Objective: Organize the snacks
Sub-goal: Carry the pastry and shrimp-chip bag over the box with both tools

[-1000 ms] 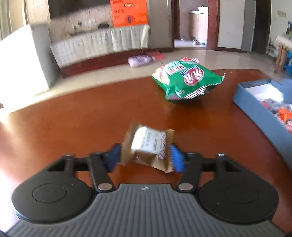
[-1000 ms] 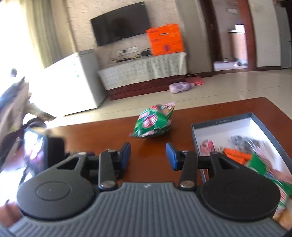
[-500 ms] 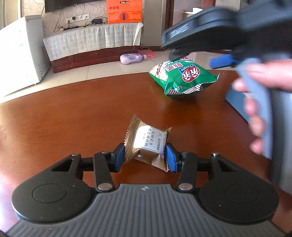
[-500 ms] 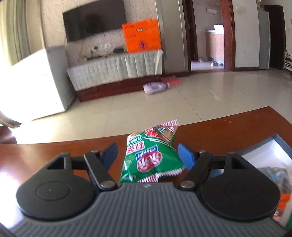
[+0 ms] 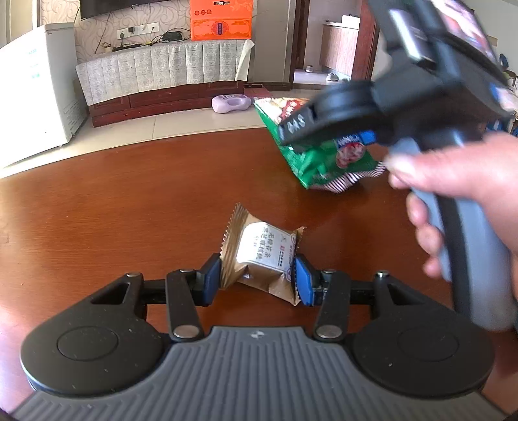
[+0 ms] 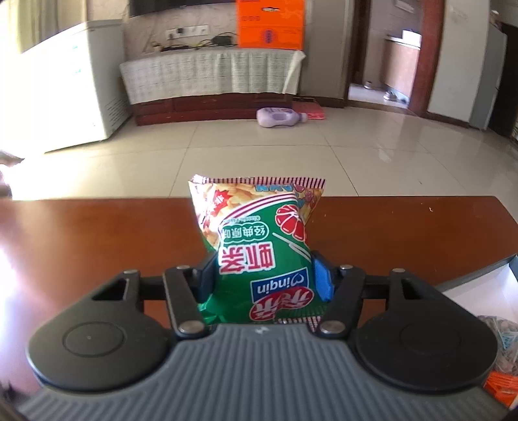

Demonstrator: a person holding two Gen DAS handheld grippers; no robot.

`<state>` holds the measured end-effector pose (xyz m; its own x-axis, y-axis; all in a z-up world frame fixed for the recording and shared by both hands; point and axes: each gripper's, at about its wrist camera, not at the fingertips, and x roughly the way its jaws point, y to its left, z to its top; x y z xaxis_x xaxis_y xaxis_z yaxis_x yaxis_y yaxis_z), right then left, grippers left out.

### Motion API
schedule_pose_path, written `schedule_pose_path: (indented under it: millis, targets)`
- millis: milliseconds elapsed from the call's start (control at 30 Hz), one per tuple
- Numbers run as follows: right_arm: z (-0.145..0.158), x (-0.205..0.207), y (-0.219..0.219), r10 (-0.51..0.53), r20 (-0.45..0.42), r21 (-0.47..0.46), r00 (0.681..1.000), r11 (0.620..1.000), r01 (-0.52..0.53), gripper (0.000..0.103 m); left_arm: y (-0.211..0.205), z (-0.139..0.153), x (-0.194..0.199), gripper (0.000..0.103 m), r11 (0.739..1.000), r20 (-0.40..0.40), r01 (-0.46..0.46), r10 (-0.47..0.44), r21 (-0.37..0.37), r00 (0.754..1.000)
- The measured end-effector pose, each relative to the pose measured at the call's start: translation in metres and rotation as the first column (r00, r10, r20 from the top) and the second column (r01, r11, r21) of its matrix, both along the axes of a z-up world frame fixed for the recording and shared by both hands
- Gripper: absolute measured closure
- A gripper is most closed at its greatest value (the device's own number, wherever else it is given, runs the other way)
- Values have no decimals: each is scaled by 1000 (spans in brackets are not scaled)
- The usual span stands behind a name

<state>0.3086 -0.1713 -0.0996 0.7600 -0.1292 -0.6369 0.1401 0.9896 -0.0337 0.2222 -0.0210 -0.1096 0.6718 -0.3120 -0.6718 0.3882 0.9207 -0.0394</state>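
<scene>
Snacks sit on a shiny brown wooden surface (image 5: 129, 200). The left hand-held gripper (image 5: 257, 275) pinches a small gold foil snack packet with a white label (image 5: 264, 256). Its two blue pads (image 5: 212, 275) press on both sides of the packet. The packet sits in the middle of the surface, toward its near edge.

The right hand-held gripper (image 6: 264, 278) has a big green crinkly chip bag with red and white print (image 6: 259, 252) between its blue pads (image 6: 322, 280). The jaws are closing, and the pads touch the sides of the bag. The bag stands up with its jagged top seam near the far edge of the surface. From the left wrist view, the same green bag (image 5: 320, 162) is out toward the far right of the surface, and a person's hand (image 5: 453, 187) holds the grey handle of the right gripper.

At the right edge of the surface there is a box with a white inside (image 6: 485, 291). Some small snacks lie in it, but they are too cut off to tell apart.

Past the surface is a pale tiled floor (image 6: 356, 155). A purple plastic bottle (image 6: 280, 117) lies on its side there. An orange cardboard box (image 6: 270, 24) sits on a long low cabinet with a white cloth (image 6: 210, 77). A white chest freezer (image 6: 64, 94) stands to the left.
</scene>
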Motion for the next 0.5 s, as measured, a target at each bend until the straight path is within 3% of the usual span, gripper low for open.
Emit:
schedule_pose_path:
  millis: [267, 500]
  targets:
    - [5, -64, -17, 45, -16, 31, 999, 999, -44, 43, -10, -3, -17, 50, 999, 33, -14, 13, 36, 999]
    - [8, -127, -28, 106, -43, 49, 993, 993, -103, 45, -21, 3, -36, 58, 996, 29, -11, 9, 88, 1000]
